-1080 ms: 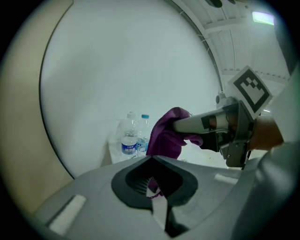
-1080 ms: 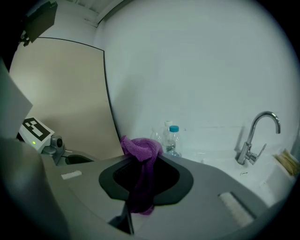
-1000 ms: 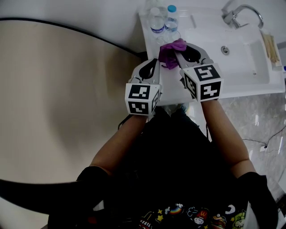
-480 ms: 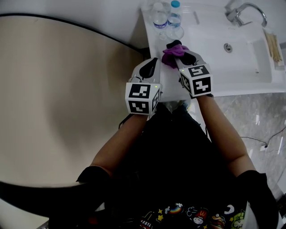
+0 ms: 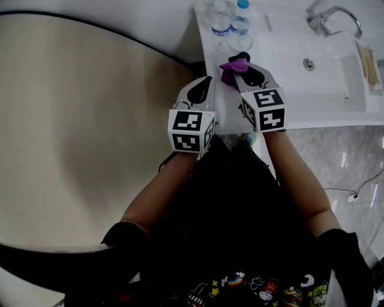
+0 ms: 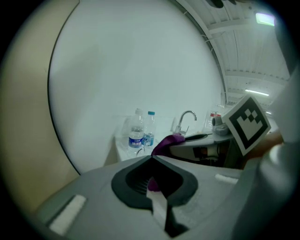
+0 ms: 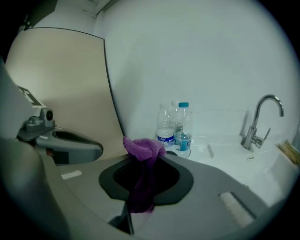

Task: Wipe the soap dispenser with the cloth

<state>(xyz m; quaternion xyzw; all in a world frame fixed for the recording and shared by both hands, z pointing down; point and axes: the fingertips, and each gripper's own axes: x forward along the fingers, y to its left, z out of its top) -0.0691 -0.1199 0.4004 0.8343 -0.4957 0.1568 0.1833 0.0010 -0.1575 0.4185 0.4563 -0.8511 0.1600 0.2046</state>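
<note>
My right gripper [image 5: 239,71] is shut on a purple cloth [image 5: 233,64], which bunches above the jaw tips and hangs down between them [image 7: 142,151]. It hovers over the left end of the white counter [image 5: 282,54]. Just to its left, my left gripper [image 5: 206,82] is shut with nothing in it; in the left gripper view its jaws meet at the tip [image 6: 152,157], with the cloth [image 6: 165,142] and the right gripper's marker cube [image 6: 246,123] just beyond. No soap dispenser can be made out in any view.
Two clear water bottles [image 5: 221,23] [image 5: 242,17] stand at the counter's back left corner, just beyond the cloth. A sink basin [image 5: 327,72] with a chrome faucet [image 5: 329,17] lies to the right, wooden sticks [image 5: 366,60] at its far side. A beige panel [image 5: 90,120] fills the left.
The right gripper has drawn slightly in toward the left gripper with the cloth, now bunched tighter. The left gripper has barely moved.
</note>
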